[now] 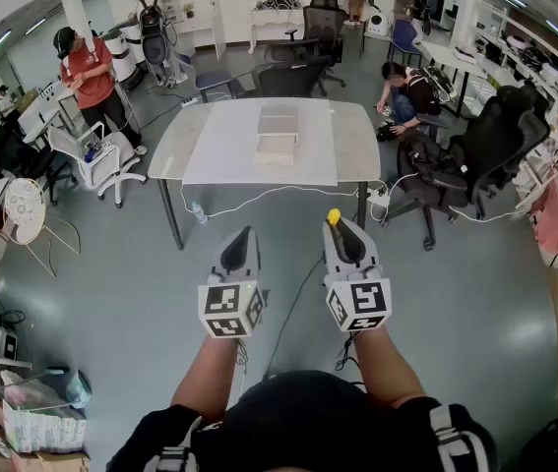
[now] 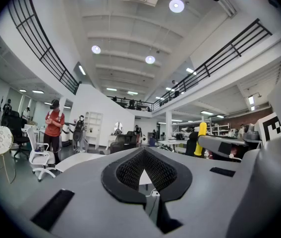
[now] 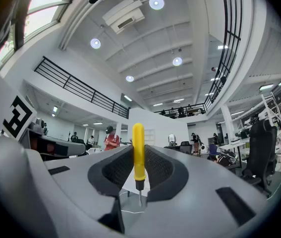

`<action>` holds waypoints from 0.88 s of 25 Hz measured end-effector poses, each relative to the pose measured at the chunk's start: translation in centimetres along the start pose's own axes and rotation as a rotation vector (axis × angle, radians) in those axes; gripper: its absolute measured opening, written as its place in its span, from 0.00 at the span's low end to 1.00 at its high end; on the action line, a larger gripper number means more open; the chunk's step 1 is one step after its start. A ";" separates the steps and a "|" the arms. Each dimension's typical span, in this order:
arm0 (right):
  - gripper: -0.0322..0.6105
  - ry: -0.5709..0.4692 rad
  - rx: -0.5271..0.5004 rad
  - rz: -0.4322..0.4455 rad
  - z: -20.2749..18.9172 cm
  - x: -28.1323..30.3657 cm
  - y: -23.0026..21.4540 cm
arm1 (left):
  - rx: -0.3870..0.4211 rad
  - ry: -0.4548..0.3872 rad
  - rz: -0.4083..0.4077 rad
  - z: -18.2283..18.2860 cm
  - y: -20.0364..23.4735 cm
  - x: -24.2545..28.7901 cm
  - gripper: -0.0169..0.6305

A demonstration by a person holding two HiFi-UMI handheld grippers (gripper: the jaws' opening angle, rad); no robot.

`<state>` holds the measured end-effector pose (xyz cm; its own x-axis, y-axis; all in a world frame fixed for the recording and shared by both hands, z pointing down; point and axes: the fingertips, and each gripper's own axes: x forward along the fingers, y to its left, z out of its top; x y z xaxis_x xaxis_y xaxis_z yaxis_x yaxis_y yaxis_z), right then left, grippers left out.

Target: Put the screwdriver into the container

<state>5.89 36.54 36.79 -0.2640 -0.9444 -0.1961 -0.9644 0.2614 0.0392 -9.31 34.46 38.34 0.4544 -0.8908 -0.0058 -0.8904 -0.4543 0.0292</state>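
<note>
Gripping a yellow screwdriver (image 3: 138, 148) upright, my right tool (image 1: 345, 234) faces the distant tabletop (image 1: 219, 155). My left tool (image 2: 143, 151) is closed, empty.

Both arms forward, side by side; left gripper (image 1: 242, 234) closed, empty; right gripper (image 1: 338, 226) clamps screwdriver (image 3: 138, 152) upright.

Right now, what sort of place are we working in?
Most likely an open-plan lab or workshop office. A white table stands on an open grey floor, black office chairs and cluttered shelving line the sides, and a railed mezzanine runs overhead.
</note>
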 end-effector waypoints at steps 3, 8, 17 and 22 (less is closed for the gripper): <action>0.15 0.004 0.007 -0.004 -0.2 0.2 0.0 | 0.002 -0.003 -0.006 0.2 0.0 0.1 0.04; 0.15 -0.004 0.033 0.002 0.0 0.9 0.6 | 0.023 0.001 -0.003 0.1 0.8 0.1 0.04; 0.15 0.021 0.015 -0.018 -1.1 2.7 3.9 | 0.008 0.011 -0.012 -0.9 4.5 -0.9 0.04; 0.15 0.018 0.010 -0.047 -1.2 3.2 5.3 | 0.007 0.020 -0.052 -1.5 6.2 -1.4 0.04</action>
<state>-0.05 34.67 37.56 -0.2185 -0.9591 -0.1799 -0.9757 0.2183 0.0208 -15.45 32.88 40.00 0.5005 -0.8656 0.0129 -0.8656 -0.5002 0.0226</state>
